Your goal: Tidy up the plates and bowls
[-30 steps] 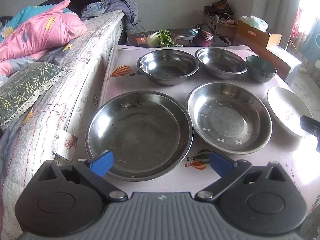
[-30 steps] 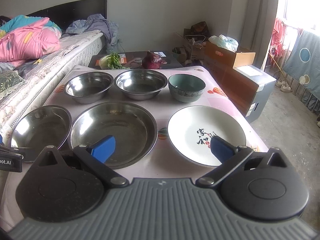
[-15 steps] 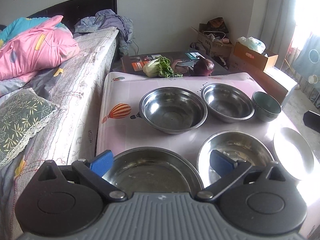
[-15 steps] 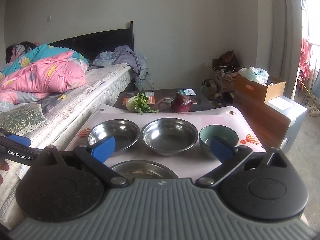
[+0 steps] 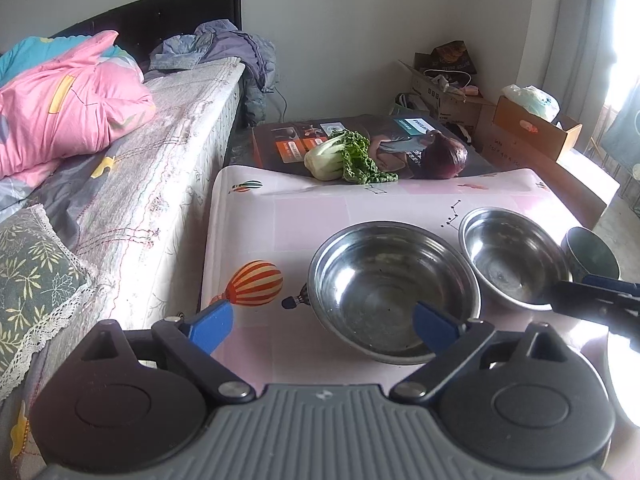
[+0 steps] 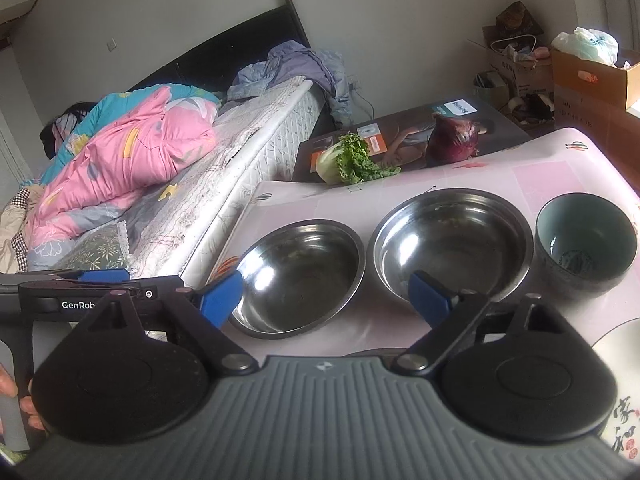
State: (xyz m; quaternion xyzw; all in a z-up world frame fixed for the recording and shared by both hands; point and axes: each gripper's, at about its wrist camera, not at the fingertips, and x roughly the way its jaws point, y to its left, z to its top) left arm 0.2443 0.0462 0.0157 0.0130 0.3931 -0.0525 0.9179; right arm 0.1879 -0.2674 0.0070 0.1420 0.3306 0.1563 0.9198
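Two steel bowls stand side by side on the pink table (image 5: 280, 224), with a teal ceramic bowl (image 5: 592, 256) to their right. My left gripper (image 5: 322, 328) hovers at the left steel bowl (image 5: 384, 280). Its jaws are closing, one pad over the bowl's inside and one outside its left rim, pressing nothing. My right gripper (image 6: 325, 297) is closing too, and the left steel bowl (image 6: 300, 276) shows between its pads. Its right pad is near the front rim of the second steel bowl (image 6: 452, 240). The teal bowl (image 6: 584, 248) and a white plate (image 6: 624, 400) with red and black characters lie to its right.
A bed with a pink quilt (image 5: 68, 104) runs along the table's left edge. Beyond the table's far end a green cabbage (image 5: 340, 156) and a purple onion (image 5: 444, 156) lie on a flat printed box. Cardboard boxes (image 5: 536, 128) stand at the back right.
Both grippers moved forward over the table to the far row of bowls. The two large steel plates slid out of view below. The right view rolled, and both pairs of jaws narrowed slightly.
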